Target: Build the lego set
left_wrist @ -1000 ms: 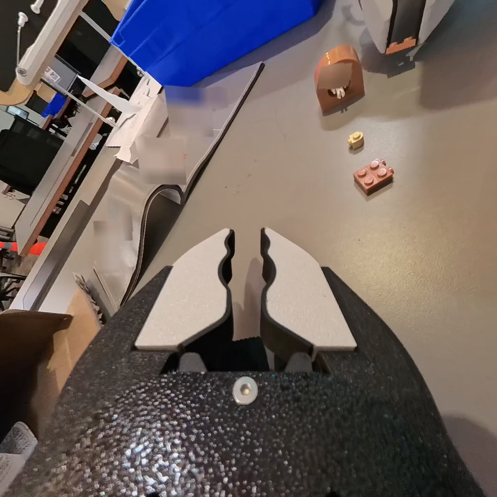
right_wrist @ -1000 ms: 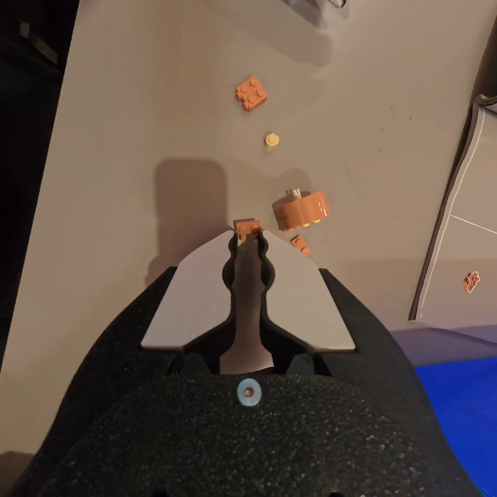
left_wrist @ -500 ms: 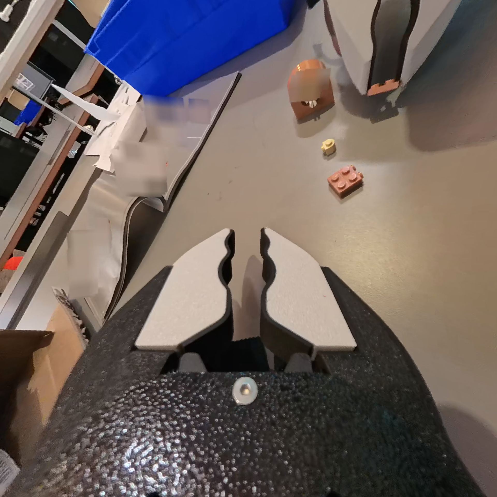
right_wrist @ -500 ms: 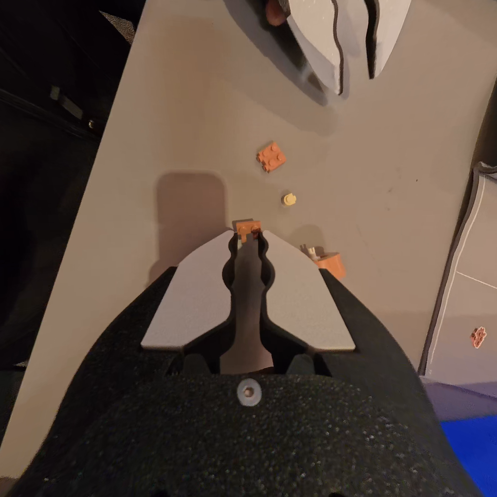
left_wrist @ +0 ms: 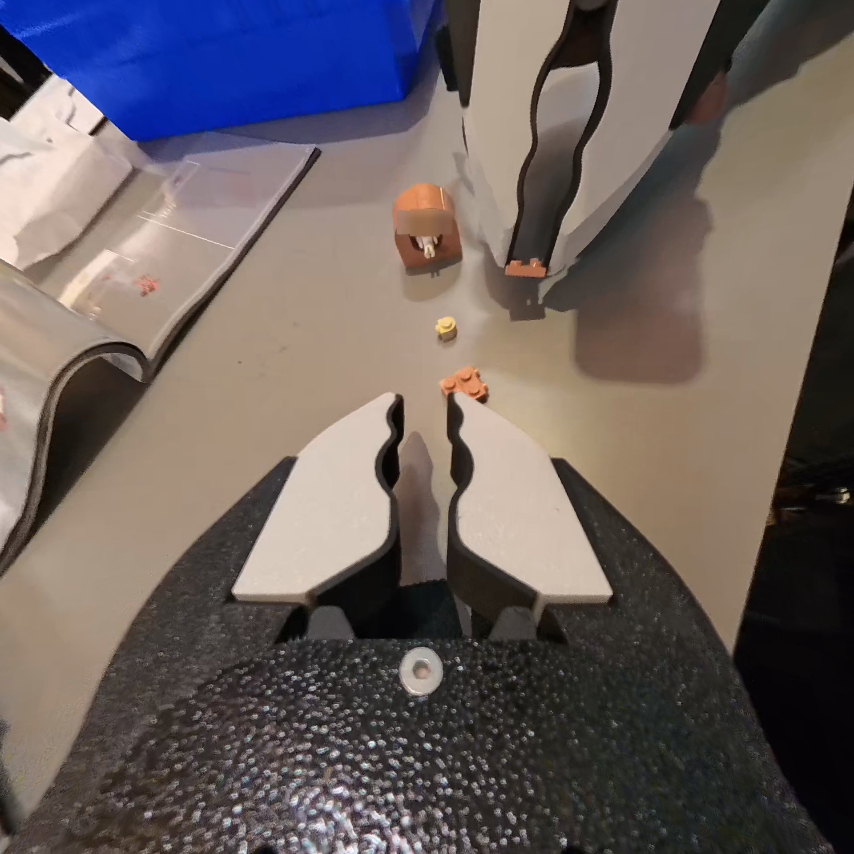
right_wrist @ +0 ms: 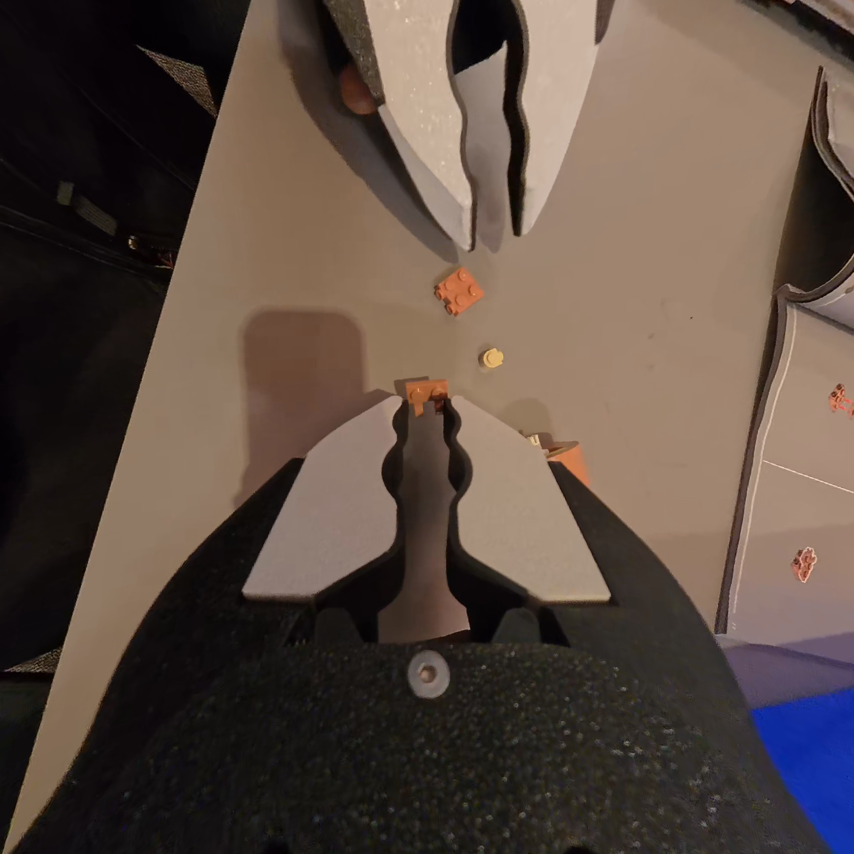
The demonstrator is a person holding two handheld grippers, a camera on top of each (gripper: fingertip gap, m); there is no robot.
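Right gripper [right_wrist: 426, 398] angled low over grey table [right_wrist: 277, 277], tips clamped on small orange plate [right_wrist: 427, 392]. Left gripper [left_wrist: 424, 401] opposite, tilted down, narrowly parted, bare; square orange plate [left_wrist: 466, 382] just beyond its right fingertip

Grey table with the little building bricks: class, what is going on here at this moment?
A person holds two hand grippers over a grey table. The right gripper pinches a small orange-brown plate brick at its fingertips. The left gripper is open with nothing between its fingers, its tips just short of a flat square orange-brown studded plate lying on the table. Also on the table: a small round tan stud piece and a rounded brown brick assembly. An open booklet and a blue bin sit at the side.
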